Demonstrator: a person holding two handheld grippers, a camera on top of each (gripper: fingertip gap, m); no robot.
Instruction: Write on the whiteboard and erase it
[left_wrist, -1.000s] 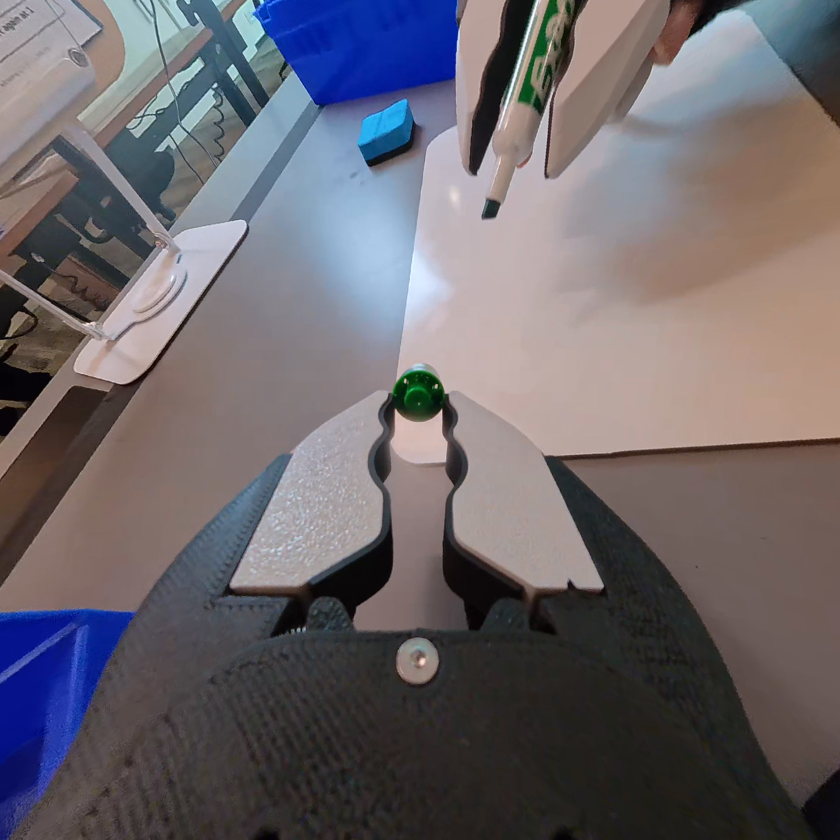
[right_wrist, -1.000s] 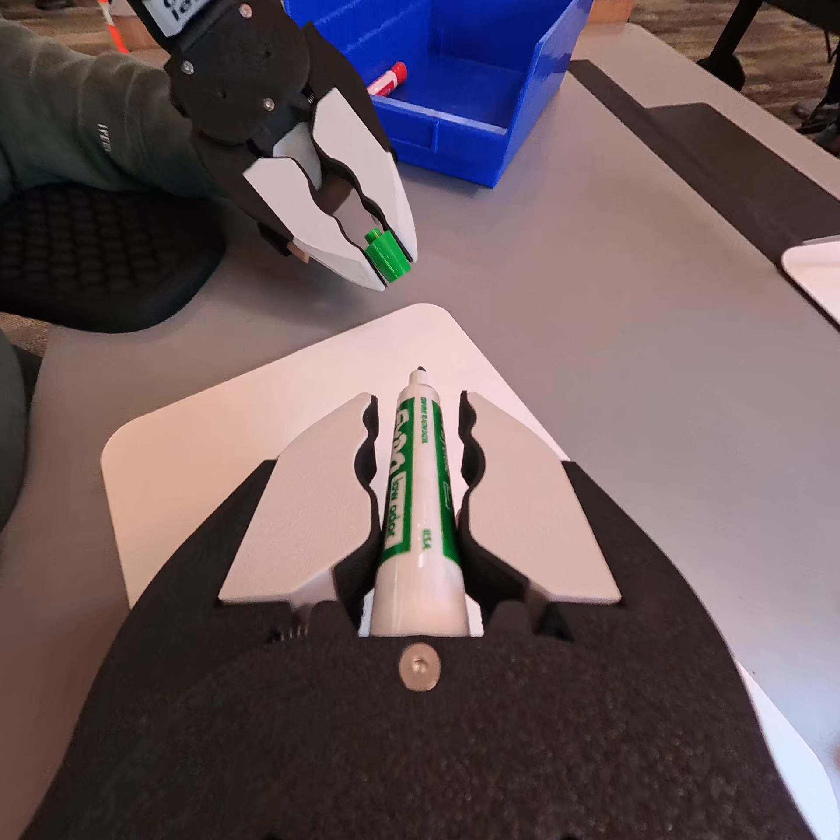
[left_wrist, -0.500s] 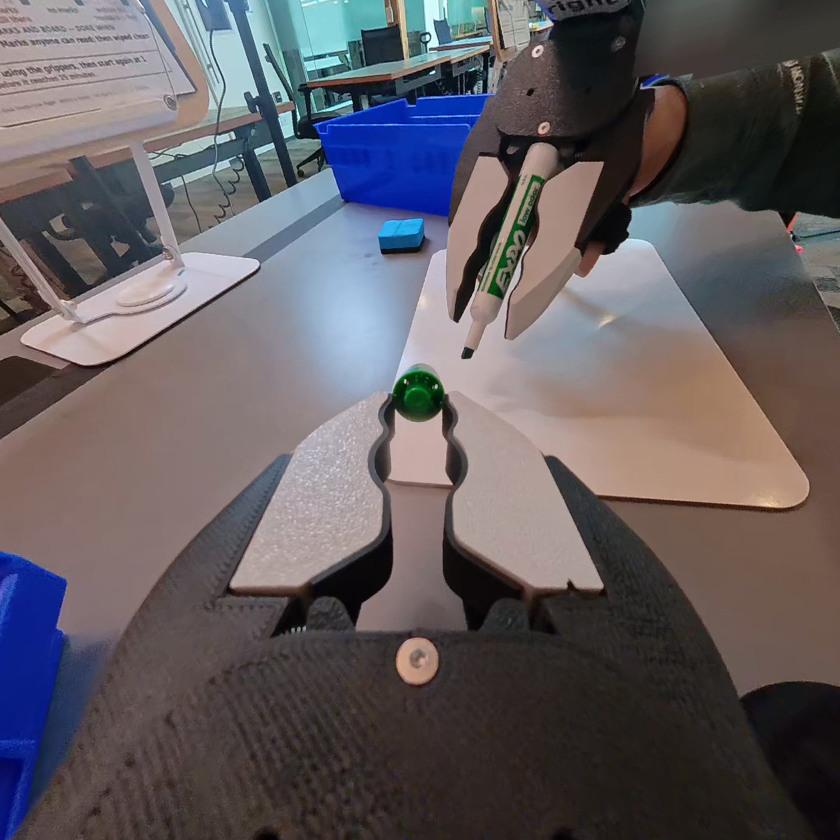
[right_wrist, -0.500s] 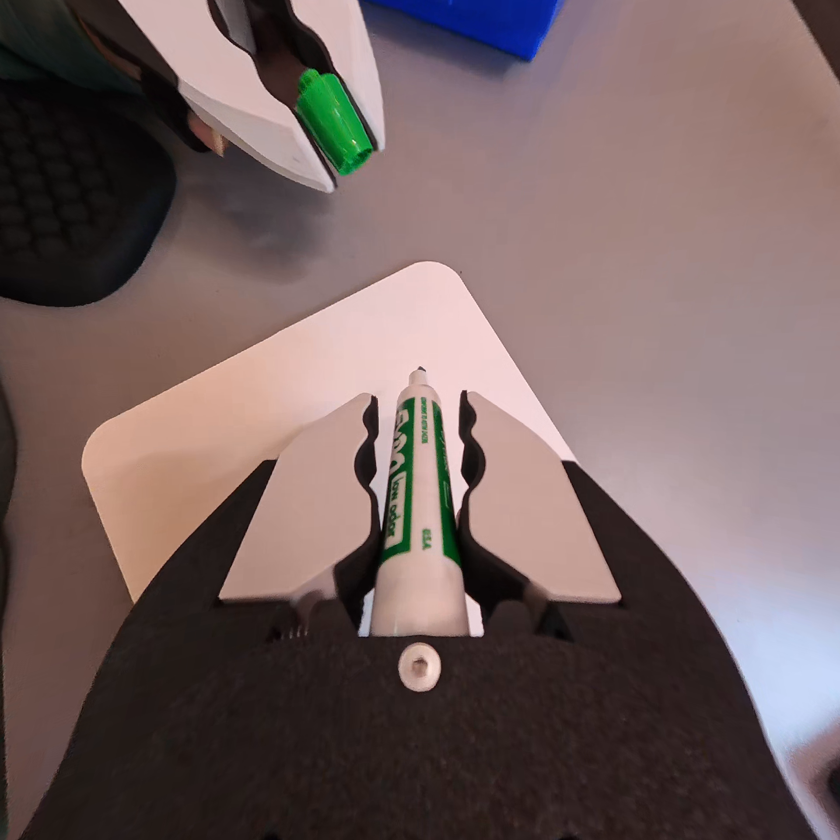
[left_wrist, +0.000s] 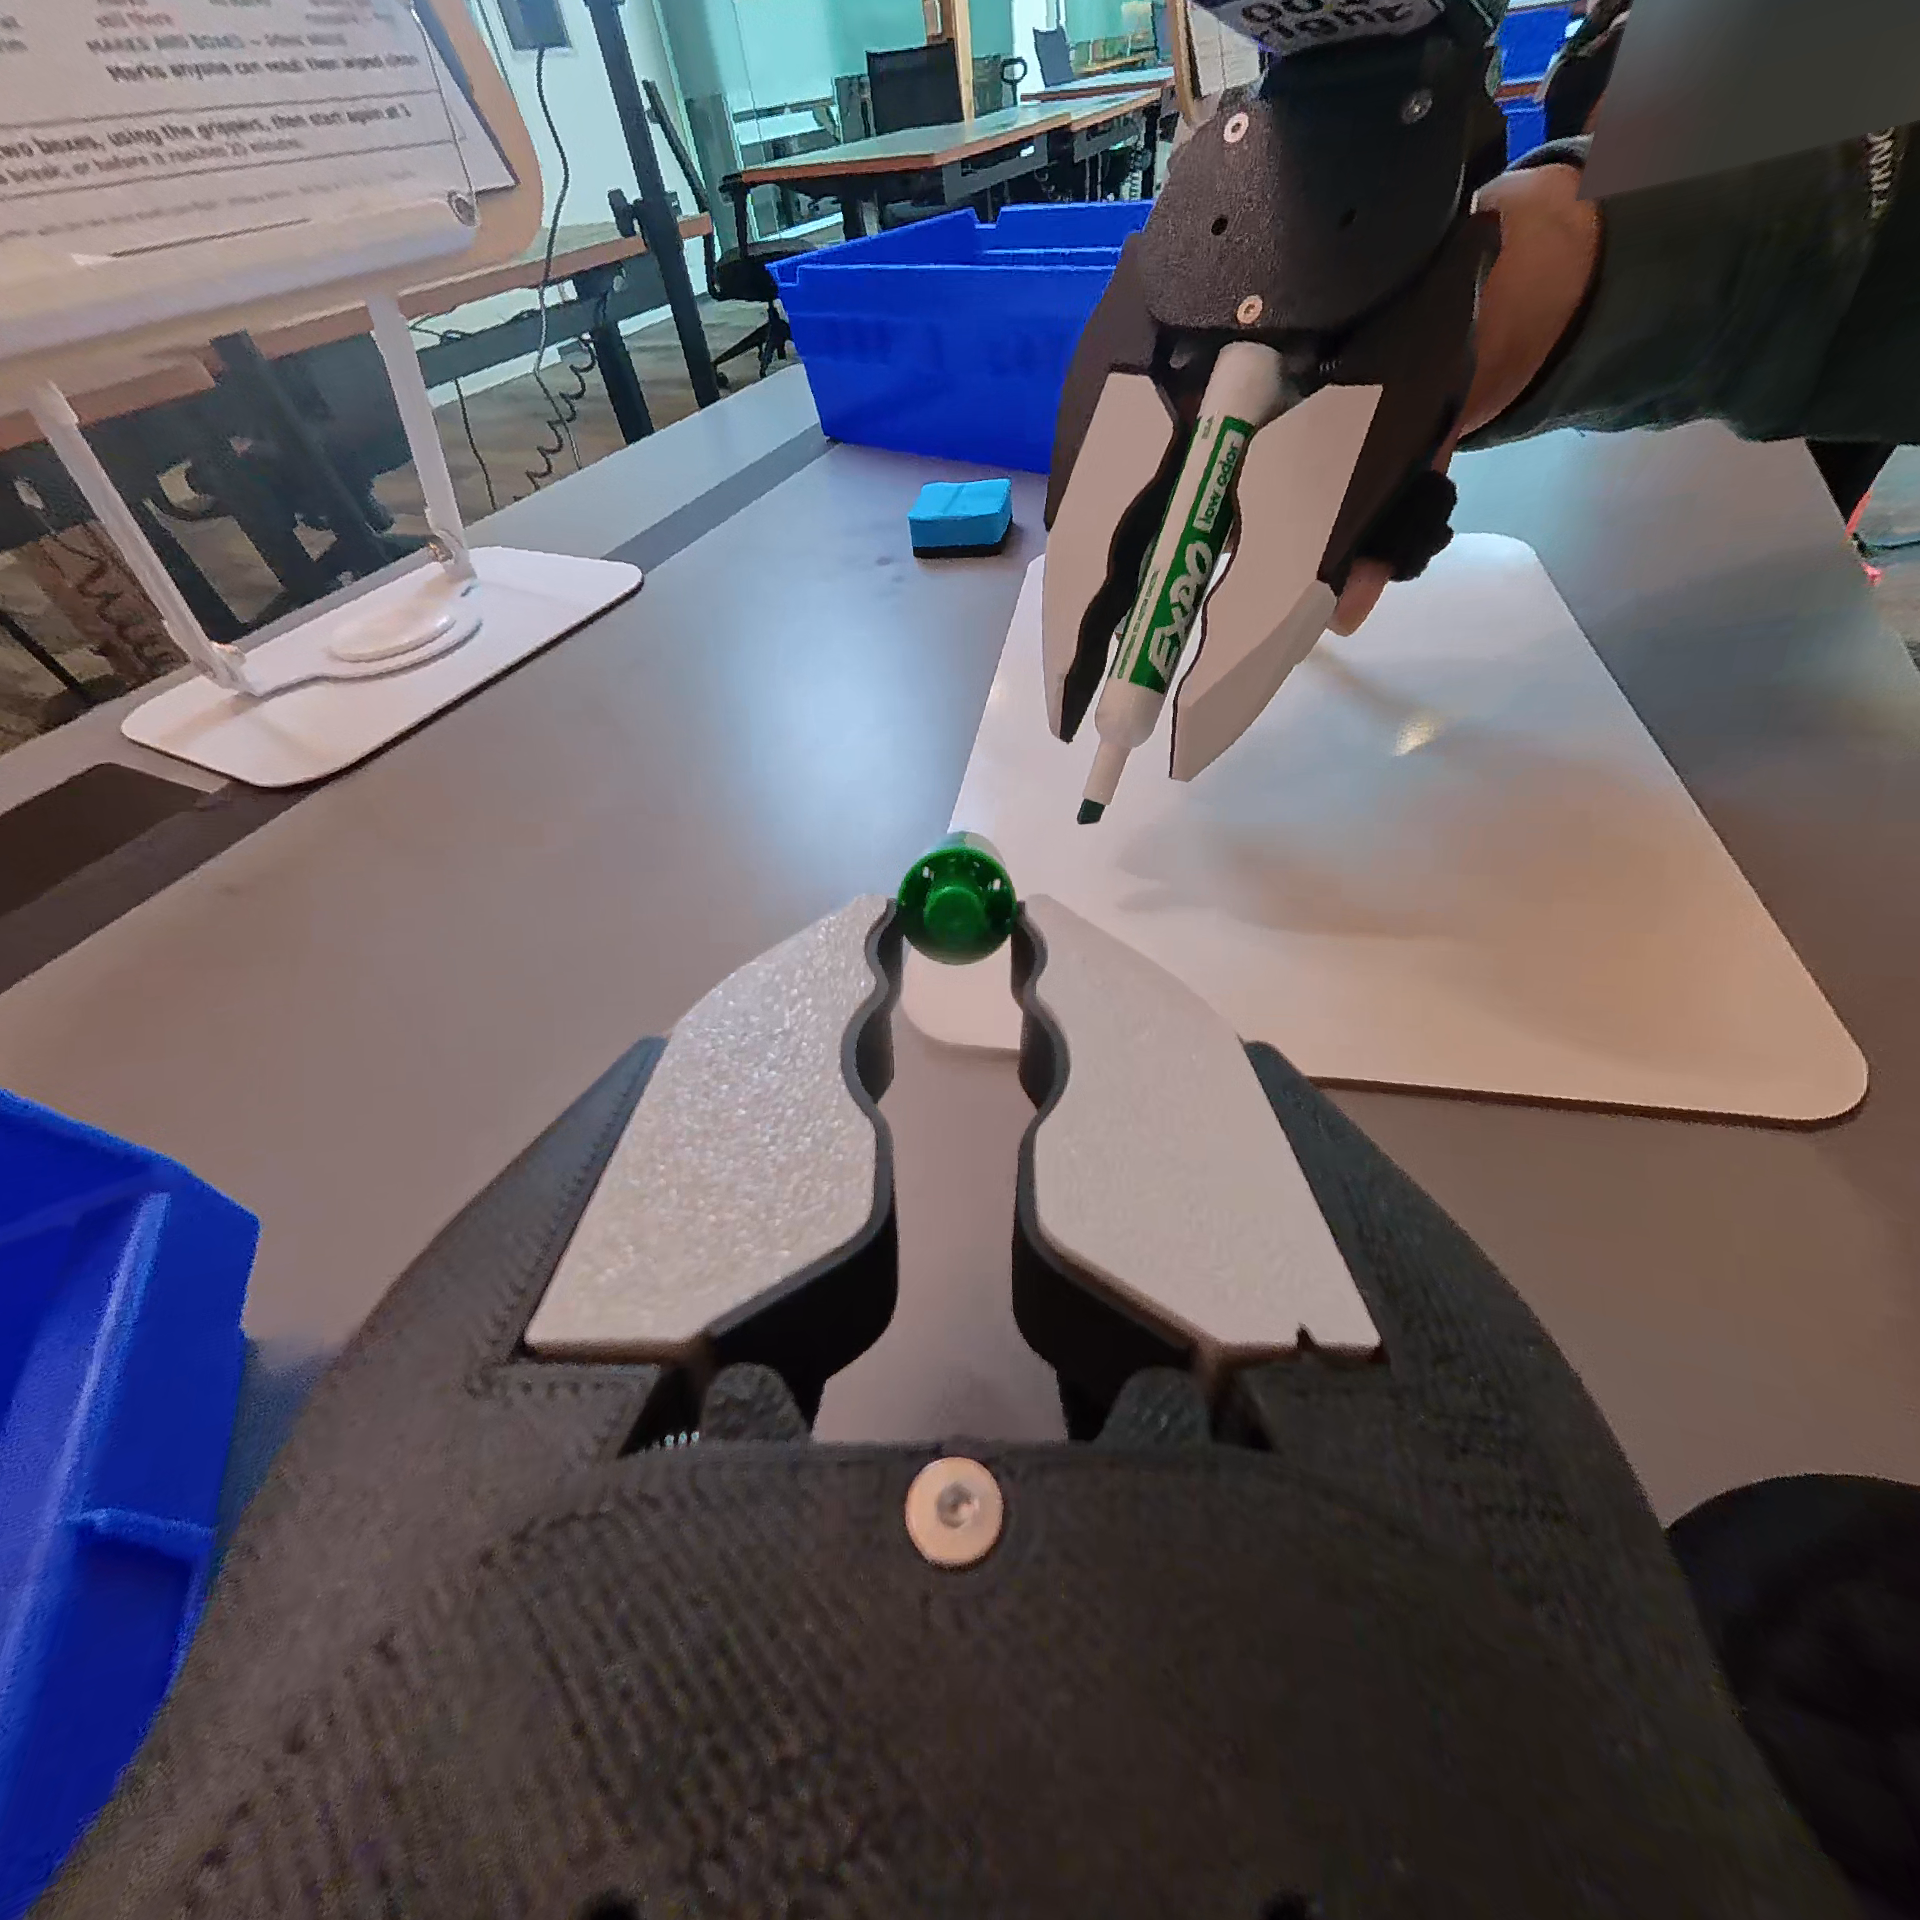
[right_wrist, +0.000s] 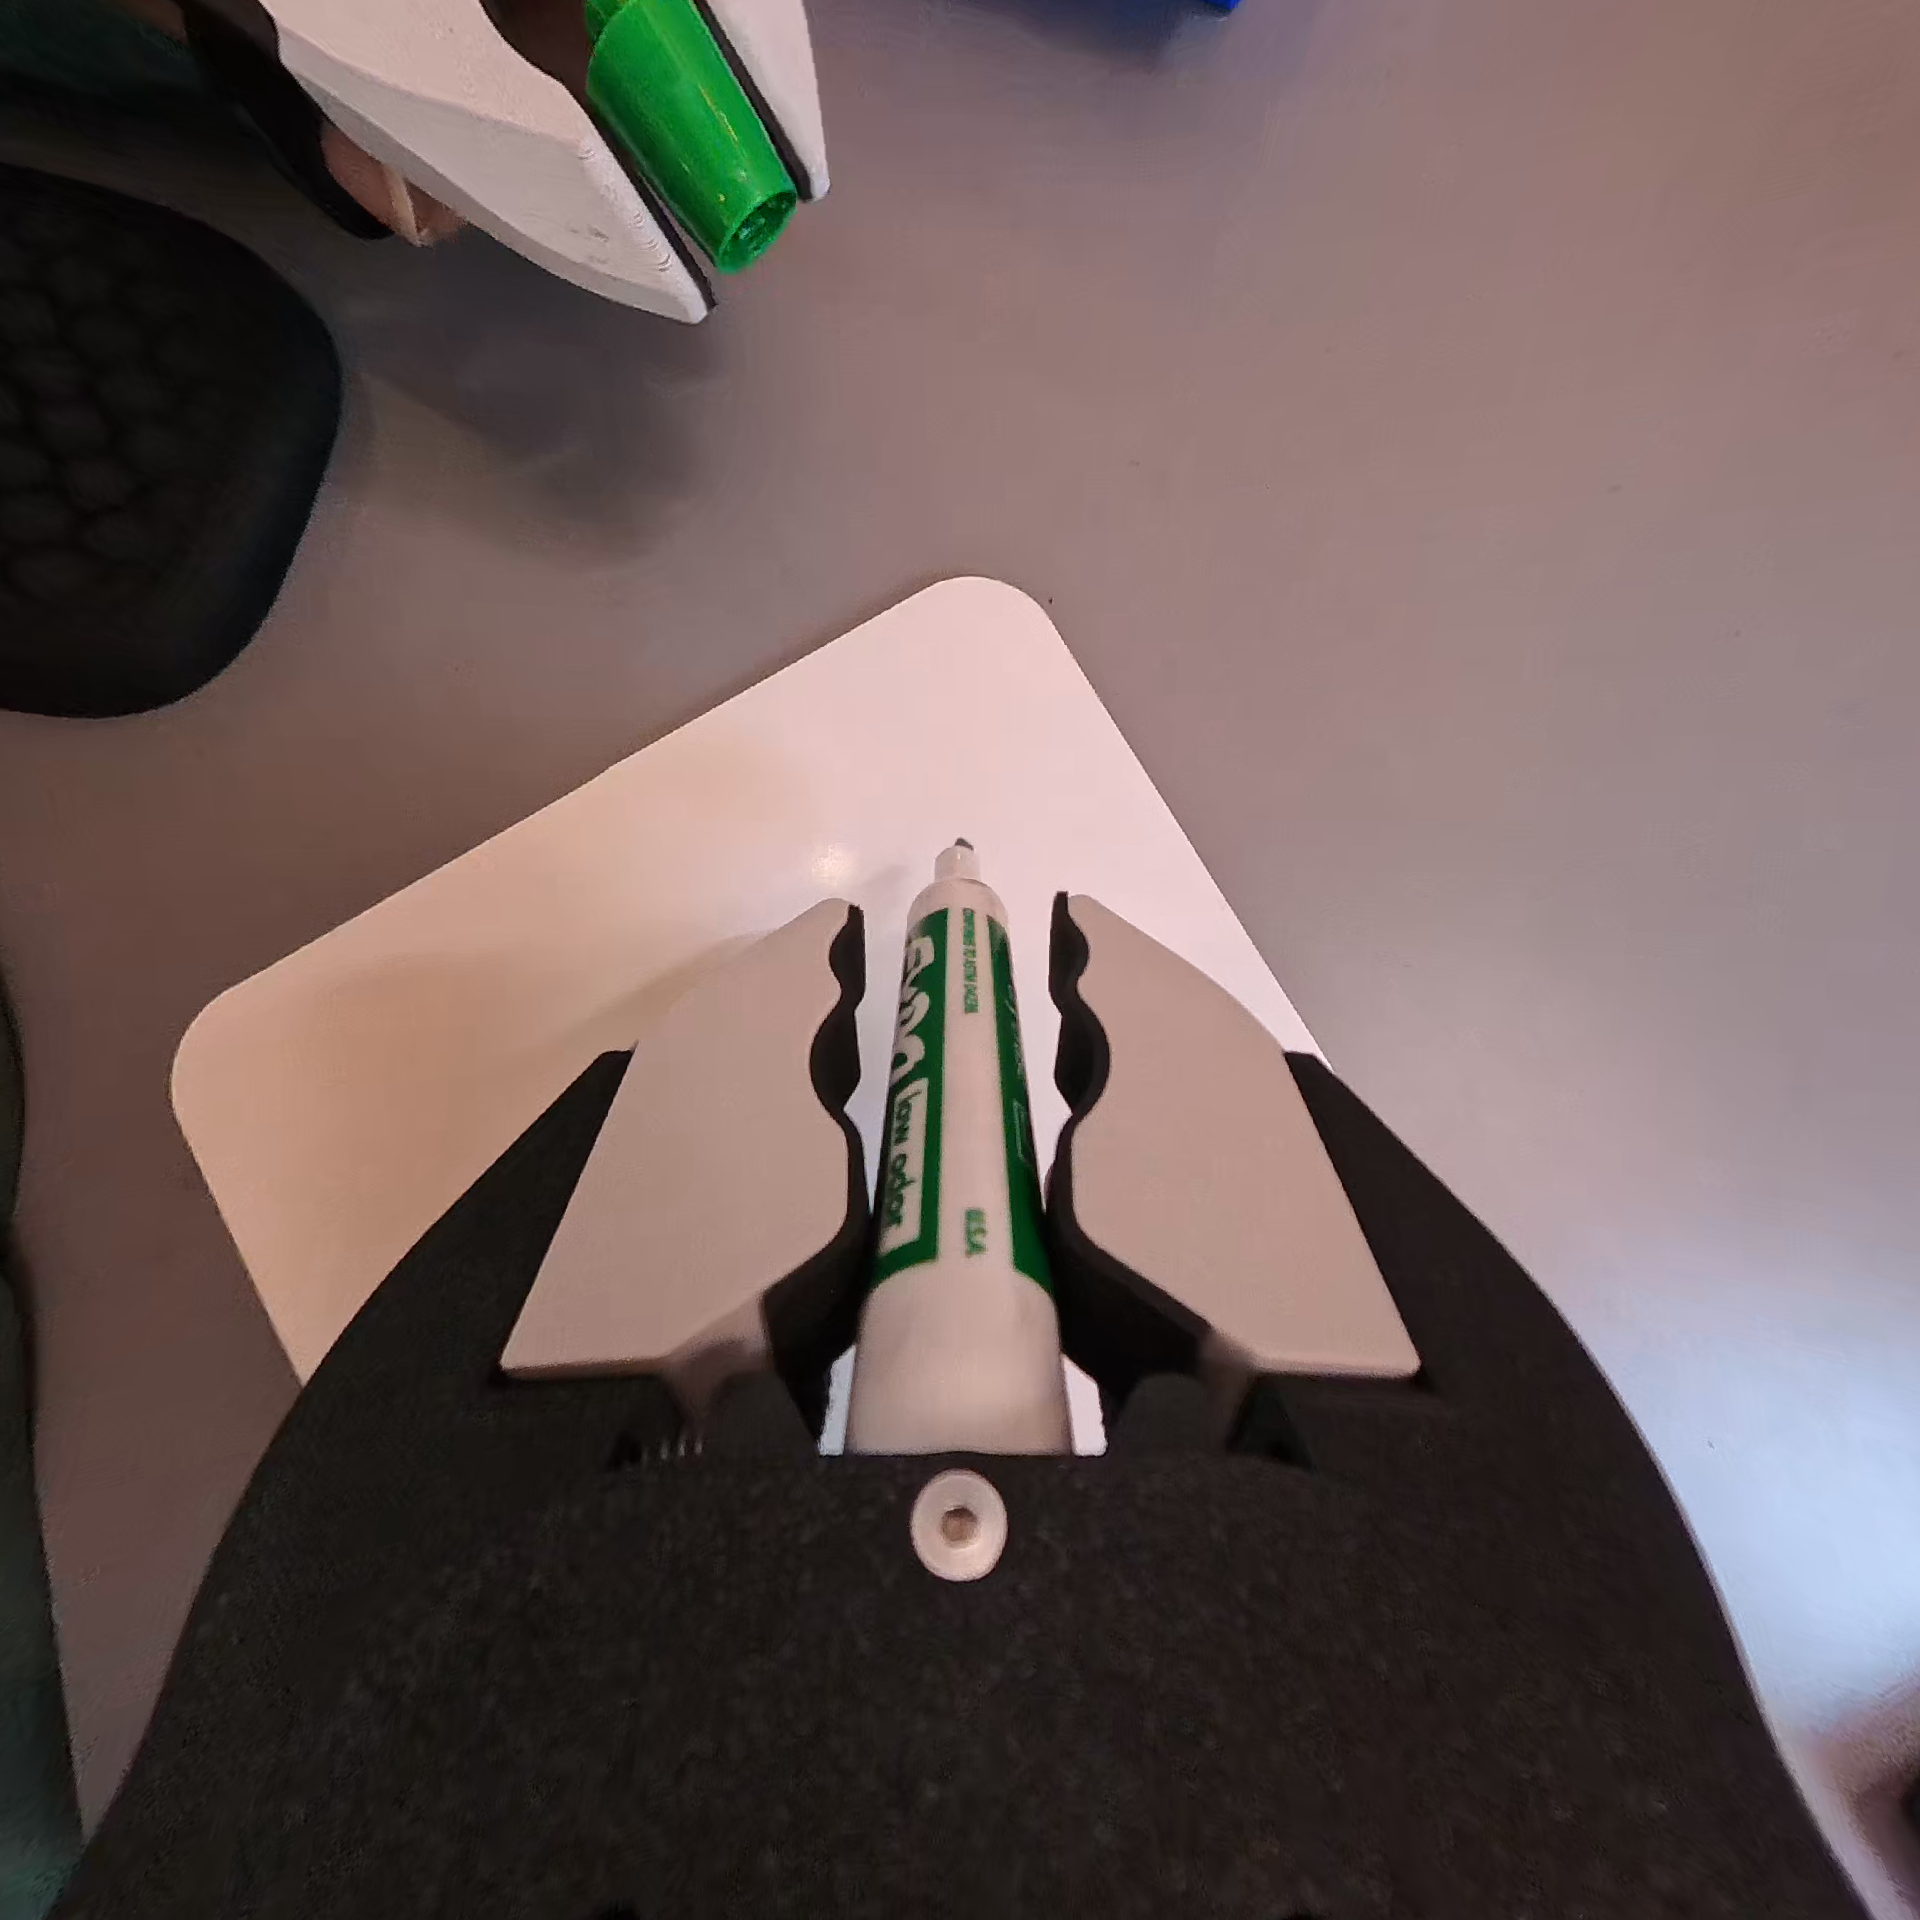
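The left gripper (left_wrist: 956, 920) pinches a glossy green marker cap (left_wrist: 954, 906) between the tips of its two fingers, the cap's closed end facing the camera; it is held low over the table just off the near left corner of the whiteboard (left_wrist: 1455, 935). Its fingers (left_wrist: 748, 1143) are pale grey plates with a grainy finish, edged inside by wavy black pads, on a black ribbed body. The right gripper (right_wrist: 956, 914) is closed on the barrel of a white marker (right_wrist: 951, 1143) with green bands; the pads grip it far back near the finger roots, while the fingertips stand clear of it on either side. The marker lies along the fingers, and its dark chisel tip (left_wrist: 1091, 812) points steeply down, hanging just above the board's near left part. A hand (left_wrist: 1527, 281) in a dark green sleeve carries this gripper in from the far right. The whiteboard is a thin, smooth white sheet with rounded corners, flat on a matte grey table (left_wrist: 623, 831). A blue eraser (left_wrist: 961, 516) with a black base lies beyond the board's far left corner, before a blue plastic bin (left_wrist: 935, 332). At far left stands a white sign stand (left_wrist: 395, 644).
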